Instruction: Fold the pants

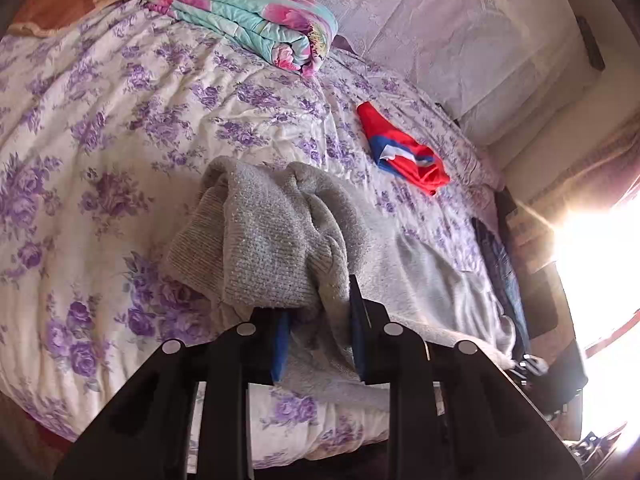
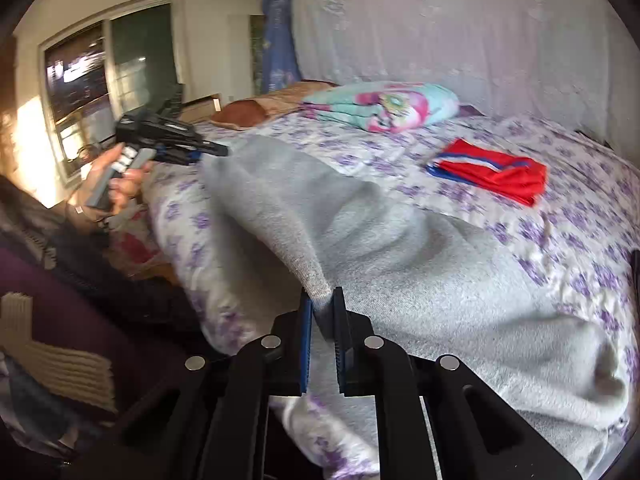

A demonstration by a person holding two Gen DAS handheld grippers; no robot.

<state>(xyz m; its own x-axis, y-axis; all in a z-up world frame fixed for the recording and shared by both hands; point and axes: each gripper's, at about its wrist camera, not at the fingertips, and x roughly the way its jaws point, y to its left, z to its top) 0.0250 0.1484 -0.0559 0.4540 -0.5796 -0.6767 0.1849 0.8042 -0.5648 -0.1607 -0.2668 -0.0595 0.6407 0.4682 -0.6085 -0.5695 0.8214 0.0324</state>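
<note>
Pants (image 2: 400,248), grey and fleecy, lie across the near part of the bed (image 1: 100,120), partly lifted off the purple-flowered cover. Both ends of one edge are held. The left gripper (image 1: 316,320) has its jaws clamped on a thick bunch of the ribbed grey cloth, which mounds up over the blue pads; the right gripper (image 2: 322,320) has its jaws pressed together on a thin pinch of the fabric, drawn up into a taut ridge that runs toward the other gripper.

By my reading the step in hand is the first fold: the two corners are secured and the cloth is being raised so it can be carried over itself. The next move calls for both hands to travel together at an even height, keeping the edge stretched between them so the pants fold flat, then lay the held edge down squarely on the part resting on the bed. The left grip holds a lot of bunched cloth, so it may drop in a lump unless shaken out.

Both grippers point downward at a slant toward the bed. In the right wrist view the person's left hand (image 2: 120,184) wraps the grey handle of its gripper, held out over the bed's edge near the window (image 2: 108,76).

Farther back lie a folded red and blue garment (image 2: 496,174) and a folded floral quilt (image 1: 248,12), well apart from the pants
</note>
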